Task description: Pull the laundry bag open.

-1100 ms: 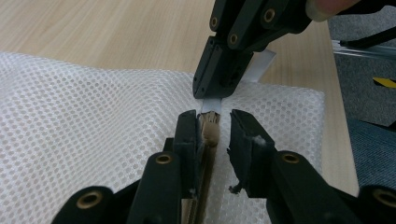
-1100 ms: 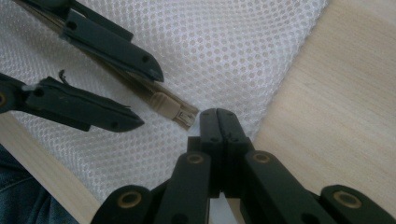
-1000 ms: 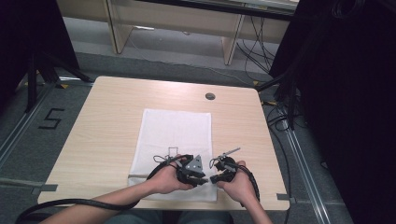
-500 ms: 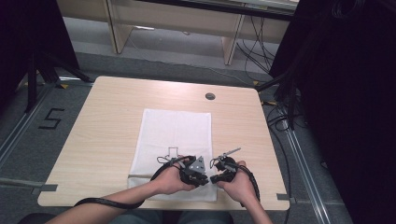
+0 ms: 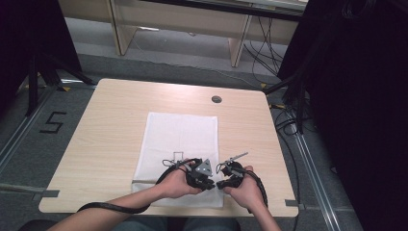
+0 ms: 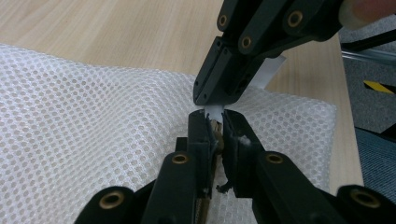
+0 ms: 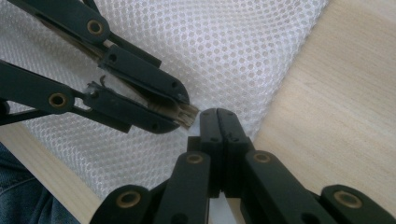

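Since a second ago, our left gripper (image 6: 215, 133) has been closing on the mesh bag (image 5: 180, 139).
Right gripper (image 7: 218, 122) pinches its tab at the table's (image 5: 110, 120) near edge; next, pull apart.

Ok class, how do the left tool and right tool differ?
The left tool has just been closing its jaws on a tan piece; the right tool has jaws pressed together. The left tool carries a grey plate, the right tool a thin rod. Both meet over the mesh bag.
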The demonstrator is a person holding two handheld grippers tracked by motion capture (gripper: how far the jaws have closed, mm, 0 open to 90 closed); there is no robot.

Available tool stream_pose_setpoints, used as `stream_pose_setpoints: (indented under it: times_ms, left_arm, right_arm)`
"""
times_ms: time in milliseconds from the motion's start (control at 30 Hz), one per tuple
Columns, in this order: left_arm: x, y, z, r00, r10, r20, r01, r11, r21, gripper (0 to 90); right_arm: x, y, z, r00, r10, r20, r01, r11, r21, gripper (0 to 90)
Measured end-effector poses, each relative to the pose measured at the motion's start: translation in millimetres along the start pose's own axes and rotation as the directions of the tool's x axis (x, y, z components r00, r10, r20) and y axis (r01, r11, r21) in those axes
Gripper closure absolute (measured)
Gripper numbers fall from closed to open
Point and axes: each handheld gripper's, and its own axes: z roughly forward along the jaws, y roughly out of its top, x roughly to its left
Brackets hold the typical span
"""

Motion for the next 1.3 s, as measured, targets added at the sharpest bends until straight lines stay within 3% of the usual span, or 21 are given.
stream_pose_setpoints:
  times_ms: [67, 233, 267, 367, 533, 600, 633, 700, 833, 933, 1067, 1100, 1300]
  left_arm:
    - [0.1, 0.5, 0.0, 0.9998, -0.018, 0.004, 0.018, 0.9998, 0.003, 81.8]
    - [-0.2, 2.7, -0.3, 1.0000, -0.004, 0.002, 0.004, 0.9999, 0.015, 81.9]
    - [0.0, 3.0, -0.4, 1.0000, 0.005, 0.002, -0.005, 0.9999, 0.015, 81.9]
    - [-0.6, 2.6, -1.2, 1.0000, -0.007, 0.000, 0.007, 0.9999, 0.011, 82.0]
    - [-1.1, 2.4, -1.8, 1.0000, 0.006, -0.002, -0.006, 0.9998, 0.017, 82.0]
    - [-1.4, 2.8, -2.2, 0.9999, 0.012, -0.002, -0.012, 0.9997, 0.023, 82.0]
    - [-0.5, 3.4, -3.0, 0.9993, 0.036, -0.005, -0.036, 0.9989, 0.032, 82.0]
    - [-2.7, 3.3, -2.7, 0.9998, 0.020, -0.009, -0.020, 0.9995, 0.026, 82.0]
    - [-2.8, 3.5, -2.7, 0.9997, 0.023, -0.009, -0.023, 0.9992, 0.032, 82.1]
    - [-1.9, 2.7, -5.0, 0.9996, 0.028, -0.011, -0.027, 0.9989, 0.038, 82.1]
    - [1.0, -0.9, -12.4, 0.9996, 0.028, -0.004, -0.027, 0.9991, 0.032, 82.1]
    - [0.4, -2.1, -12.8, 0.9998, 0.018, -0.009, -0.017, 0.9995, 0.028, 82.1]
    - [-0.1, -1.5, -12.7, 0.9997, 0.020, -0.011, -0.020, 0.9993, 0.031, 82.0]
  right_arm:
    - [-0.1, 0.1, 0.1, 1.0000, 0.001, -0.001, -0.001, 1.000, 0.001, 90.0]
    - [0.0, 0.1, -0.3, 0.9999, 0.011, 0.001, -0.011, 1.000, 0.007, 90.0]
    - [-1.2, 0.3, 0.4, 0.9999, -0.012, -0.005, 0.012, 1.000, -0.003, 90.0]
    - [-0.9, 0.1, 0.4, 1.0000, -0.009, -0.003, 0.009, 1.000, -0.003, 90.0]
    - [-0.6, 0.4, 0.1, 1.0000, -0.005, -0.009, 0.005, 1.000, 0.006, 90.0]
    - [1.0, 0.4, 0.0, 0.9999, -0.012, 0.009, 0.012, 1.000, 0.009, 90.0]
    - [0.6, 0.8, 0.8, 0.9993, -0.038, 0.003, 0.038, 0.999, -0.001, 90.0]
    - [2.1, 0.8, 0.2, 0.9998, -0.018, 0.007, 0.018, 1.000, 0.012, 90.0]
    - [1.1, 0.9, 0.7, 0.9994, -0.034, 0.005, 0.034, 0.999, 0.002, 90.0]
    - [2.1, 0.9, 0.5, 0.9997, -0.020, 0.016, 0.020, 1.000, 0.011, 90.0]
    - [1.9, 0.8, 0.2, 1.0000, -0.001, -0.002, 0.001, 1.000, 0.019, 90.0]
    - [0.4, 1.1, 0.3, 0.9998, -0.018, 0.006, 0.018, 1.000, 0.015, 90.0]
    - [1.3, 1.2, 0.4, 0.9999, -0.013, 0.011, 0.013, 1.000, 0.013, 90.0]
